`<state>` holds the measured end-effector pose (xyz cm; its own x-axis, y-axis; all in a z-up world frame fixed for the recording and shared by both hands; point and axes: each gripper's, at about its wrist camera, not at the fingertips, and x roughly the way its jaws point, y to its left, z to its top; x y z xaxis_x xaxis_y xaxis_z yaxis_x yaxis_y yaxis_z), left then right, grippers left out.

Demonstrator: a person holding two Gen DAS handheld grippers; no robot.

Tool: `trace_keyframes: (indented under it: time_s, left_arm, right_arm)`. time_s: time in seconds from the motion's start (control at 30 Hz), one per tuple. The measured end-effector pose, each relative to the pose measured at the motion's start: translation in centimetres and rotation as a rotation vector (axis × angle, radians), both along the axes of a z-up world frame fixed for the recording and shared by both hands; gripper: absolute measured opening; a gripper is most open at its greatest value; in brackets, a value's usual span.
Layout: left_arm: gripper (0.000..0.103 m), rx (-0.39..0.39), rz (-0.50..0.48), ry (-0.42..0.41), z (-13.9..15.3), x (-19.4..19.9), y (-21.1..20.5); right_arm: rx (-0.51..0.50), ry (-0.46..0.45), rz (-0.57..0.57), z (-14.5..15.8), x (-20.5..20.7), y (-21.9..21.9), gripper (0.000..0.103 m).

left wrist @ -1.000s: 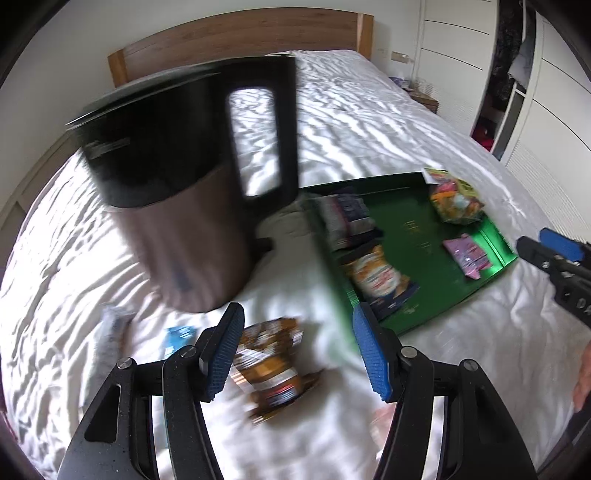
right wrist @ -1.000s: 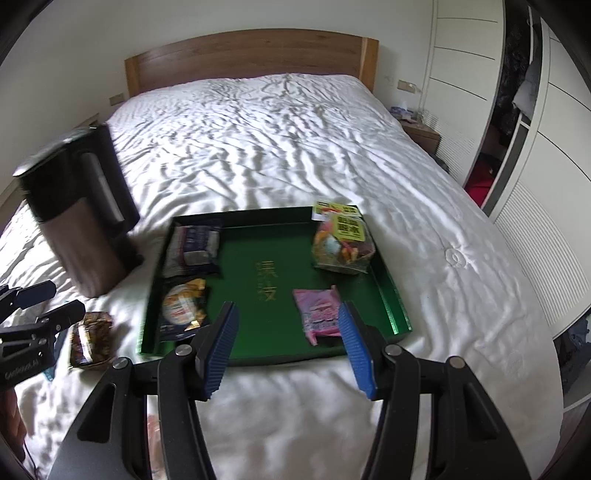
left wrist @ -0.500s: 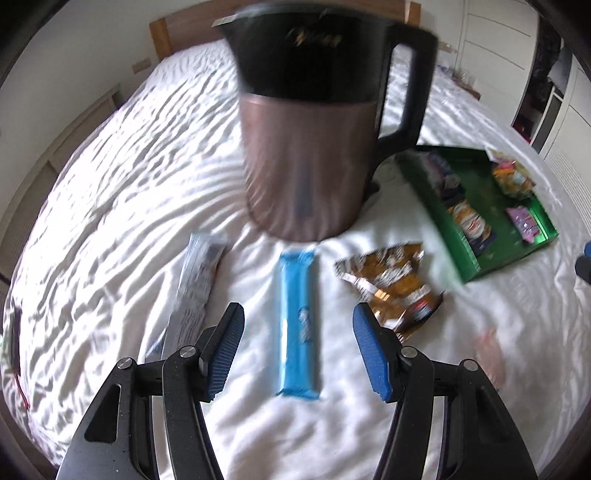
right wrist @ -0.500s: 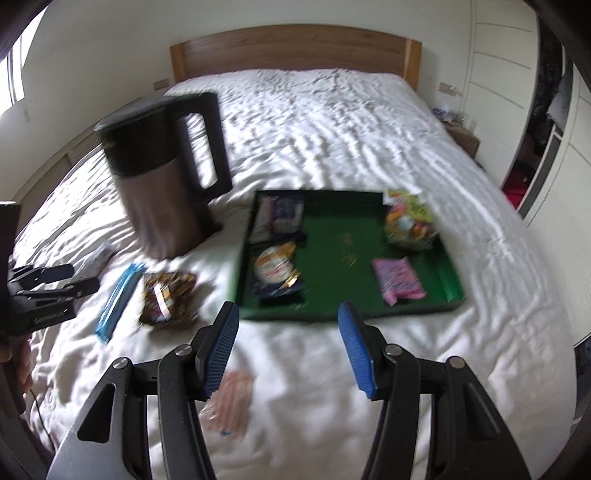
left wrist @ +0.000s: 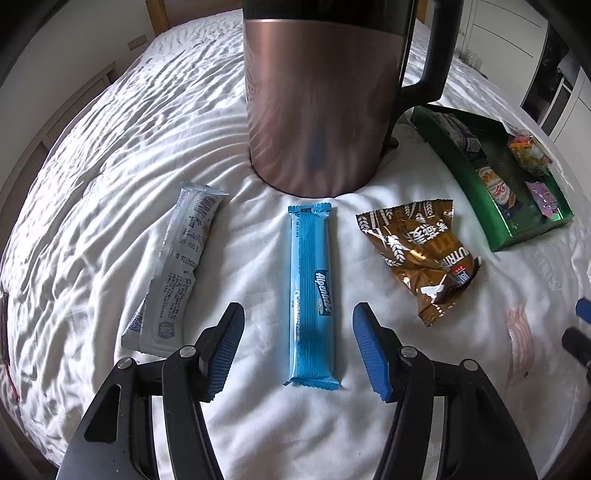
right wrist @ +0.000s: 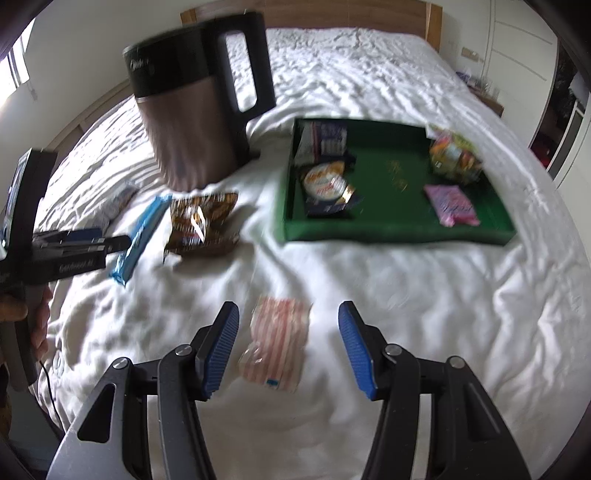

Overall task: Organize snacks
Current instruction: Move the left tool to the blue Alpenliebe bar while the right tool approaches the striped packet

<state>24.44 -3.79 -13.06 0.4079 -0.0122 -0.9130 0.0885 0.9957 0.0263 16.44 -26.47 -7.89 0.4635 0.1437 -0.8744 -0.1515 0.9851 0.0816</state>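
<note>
A long blue snack bar lies on the white bed, its near end between the open fingers of my left gripper, which hovers above it. Left of it lies a grey-white sachet, right of it a crumpled brown snack bag. In the right wrist view my right gripper stands open over a red-and-white striped packet, with the pads apart from it. The green tray holds several snacks. The left gripper shows at the left over the blue bar.
A copper and black kettle stands on the bed just behind the loose snacks, left of the tray. A wooden headboard and white wardrobe doors lie beyond. A hand holds the left gripper's handle.
Both grippers swung left and sank toward the bed. The left went from the brown bag to over the blue bar; the right left the tray and came over the striped packet.
</note>
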Motion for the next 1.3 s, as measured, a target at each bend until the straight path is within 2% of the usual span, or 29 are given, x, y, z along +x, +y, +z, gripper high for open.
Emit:
trace_keyframes:
  time_s: [0.23,0.47,1.3]
  left_arm:
    - [0.055,0.006,-0.002,0.037,-2.0,1.4,-0.2]
    - [0.055,0.007,-0.002,0.05,-3.1,2.2,-0.3]
    - [0.055,0.014,0.002,0.026,-3.9,2.8,-1.0]
  right_arm:
    - [-0.006,0.08,0.02,-3.1,0.0,1.3,0.065]
    - [0.004,0.123,0.002,-5.1,0.5,1.5,0.065]
    - [0.035,0.156,-0.018,-6.1,1.3,0.3,0.065]
